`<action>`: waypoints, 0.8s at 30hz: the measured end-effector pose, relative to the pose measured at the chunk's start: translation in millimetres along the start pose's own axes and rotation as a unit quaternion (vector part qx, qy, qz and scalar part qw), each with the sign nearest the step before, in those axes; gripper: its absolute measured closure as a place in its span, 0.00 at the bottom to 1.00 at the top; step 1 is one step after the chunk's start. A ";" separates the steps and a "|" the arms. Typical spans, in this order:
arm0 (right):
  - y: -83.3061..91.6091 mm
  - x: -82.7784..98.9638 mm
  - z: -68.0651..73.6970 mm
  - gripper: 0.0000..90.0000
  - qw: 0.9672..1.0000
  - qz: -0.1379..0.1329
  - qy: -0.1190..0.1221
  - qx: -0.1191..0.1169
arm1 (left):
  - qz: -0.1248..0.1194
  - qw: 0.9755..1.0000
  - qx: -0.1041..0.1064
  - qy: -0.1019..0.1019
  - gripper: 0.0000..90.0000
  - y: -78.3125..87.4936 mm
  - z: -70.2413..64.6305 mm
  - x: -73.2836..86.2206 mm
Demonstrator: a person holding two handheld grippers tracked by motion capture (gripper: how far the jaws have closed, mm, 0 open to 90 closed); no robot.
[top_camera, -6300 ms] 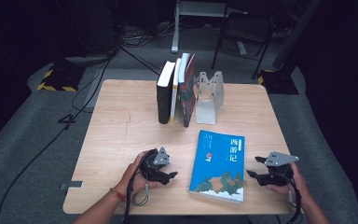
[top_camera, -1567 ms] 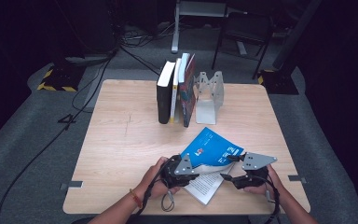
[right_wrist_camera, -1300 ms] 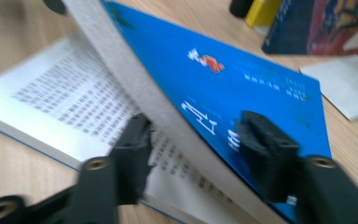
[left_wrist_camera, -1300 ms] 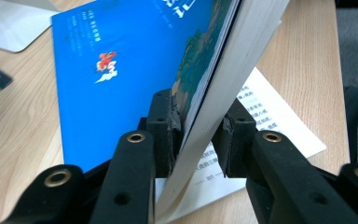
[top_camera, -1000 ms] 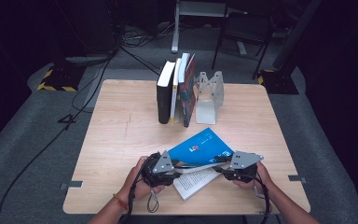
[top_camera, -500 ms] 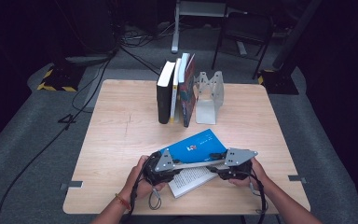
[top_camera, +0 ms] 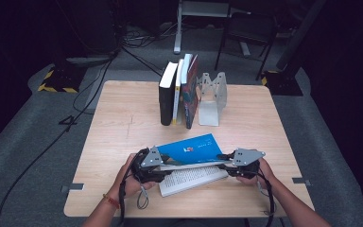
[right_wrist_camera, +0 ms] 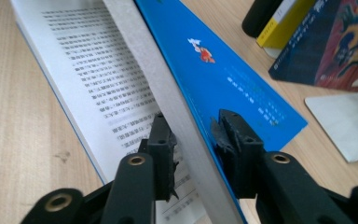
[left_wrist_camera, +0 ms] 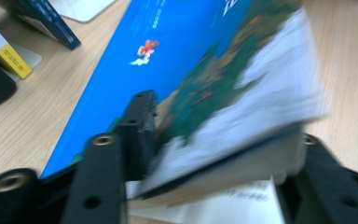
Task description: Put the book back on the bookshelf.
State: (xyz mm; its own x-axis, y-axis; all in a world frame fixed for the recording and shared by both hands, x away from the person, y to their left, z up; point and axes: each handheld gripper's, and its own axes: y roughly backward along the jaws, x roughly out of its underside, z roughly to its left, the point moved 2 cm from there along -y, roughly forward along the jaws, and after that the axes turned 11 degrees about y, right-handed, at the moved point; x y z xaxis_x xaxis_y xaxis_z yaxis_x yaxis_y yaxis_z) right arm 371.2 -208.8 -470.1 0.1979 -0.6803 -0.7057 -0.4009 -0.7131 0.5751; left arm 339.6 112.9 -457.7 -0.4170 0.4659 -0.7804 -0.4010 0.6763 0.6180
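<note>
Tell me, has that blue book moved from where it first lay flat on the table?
Yes. The blue book has turned crosswise and opened, its cover lifted toward the standing books, and sits nearer the table's front edge, between both grippers.

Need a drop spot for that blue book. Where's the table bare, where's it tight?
Bare: the whole left side of the table, left of the upright books; the right side beyond the metal bookend; and the strip between the upright books and the blue book. Crowded: the near middle, where the left gripper and right gripper handle the open blue book.
</note>
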 end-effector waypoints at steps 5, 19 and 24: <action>2.0 -10.1 4.8 0.79 1.000 0.002 0.011 0.001 | 0.003 1.000 -0.013 -0.012 0.47 5.0 -15.0 -3.7; -12.8 -5.8 2.0 0.69 0.998 -0.010 -0.009 -0.060 | 0.025 1.000 0.018 -0.006 0.73 9.5 9.4 14.8; -7.3 -12.7 4.3 0.78 0.999 -0.027 0.015 -0.033 | 0.020 1.000 0.007 0.012 0.62 14.5 10.2 10.9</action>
State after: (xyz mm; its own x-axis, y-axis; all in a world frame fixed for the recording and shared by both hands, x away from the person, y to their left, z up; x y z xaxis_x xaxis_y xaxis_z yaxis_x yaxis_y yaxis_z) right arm 367.8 -194.2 -467.1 0.2457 -0.6441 -0.7245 -0.3288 -0.7584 0.5628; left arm 337.6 133.6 -458.2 -0.4515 0.4787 -0.7530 -0.3720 0.6661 0.6465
